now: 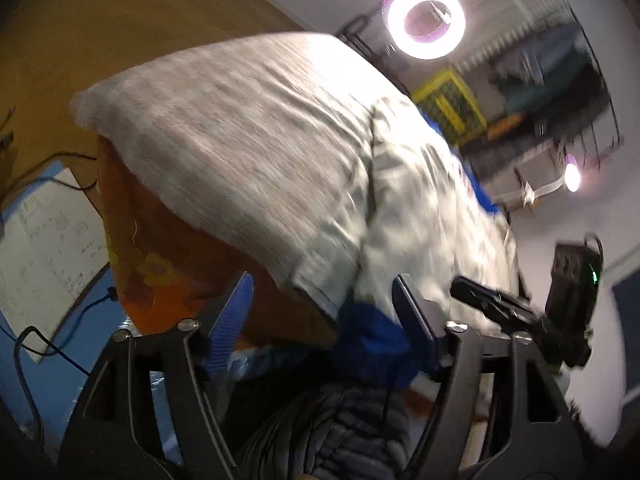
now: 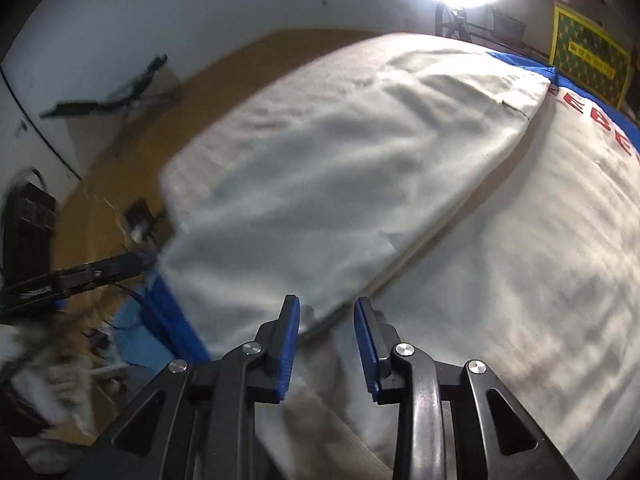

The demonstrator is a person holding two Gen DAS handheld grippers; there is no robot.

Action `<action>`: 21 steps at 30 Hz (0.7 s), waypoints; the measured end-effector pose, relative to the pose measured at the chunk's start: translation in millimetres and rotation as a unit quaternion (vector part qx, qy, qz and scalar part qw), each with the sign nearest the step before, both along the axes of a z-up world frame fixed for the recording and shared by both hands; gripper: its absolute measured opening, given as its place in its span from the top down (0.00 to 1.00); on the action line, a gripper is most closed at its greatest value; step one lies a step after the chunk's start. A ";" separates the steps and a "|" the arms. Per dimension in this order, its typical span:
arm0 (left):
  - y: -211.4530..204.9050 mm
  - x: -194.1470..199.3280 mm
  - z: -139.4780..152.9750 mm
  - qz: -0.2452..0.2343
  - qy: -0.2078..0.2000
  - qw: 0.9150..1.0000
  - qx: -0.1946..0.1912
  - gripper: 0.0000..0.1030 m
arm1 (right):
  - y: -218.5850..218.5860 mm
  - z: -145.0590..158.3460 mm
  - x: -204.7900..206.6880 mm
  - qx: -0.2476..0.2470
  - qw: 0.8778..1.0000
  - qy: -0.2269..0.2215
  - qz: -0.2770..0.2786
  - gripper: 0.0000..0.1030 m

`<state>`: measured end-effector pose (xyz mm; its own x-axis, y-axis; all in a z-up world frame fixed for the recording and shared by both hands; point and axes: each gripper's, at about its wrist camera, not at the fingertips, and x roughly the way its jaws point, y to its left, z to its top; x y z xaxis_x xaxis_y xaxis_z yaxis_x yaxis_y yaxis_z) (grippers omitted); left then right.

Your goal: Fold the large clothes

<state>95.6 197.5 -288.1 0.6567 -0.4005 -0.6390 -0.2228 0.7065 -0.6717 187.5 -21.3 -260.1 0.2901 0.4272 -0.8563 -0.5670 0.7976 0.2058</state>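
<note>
A glowing white ring lamp blows out to glare near the top of both views, lighting the crumpled pale grey cloth unevenly. Motion blur smears fabric and background. Fisheye bending curves the edges; corners fall dark. A smaller round lamp flares at right.

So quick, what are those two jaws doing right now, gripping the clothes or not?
Left gripper: jaws wide open, holding nothing; blue cloth lies between them.
Right gripper: jaws partly open over the pale garment, not gripping it.
</note>
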 end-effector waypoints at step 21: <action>-36.6 18.6 11.5 -0.036 -0.035 0.999 0.008 0.55 | 47.4 -17.9 27.5 0.007 0.999 0.028 0.016 0.66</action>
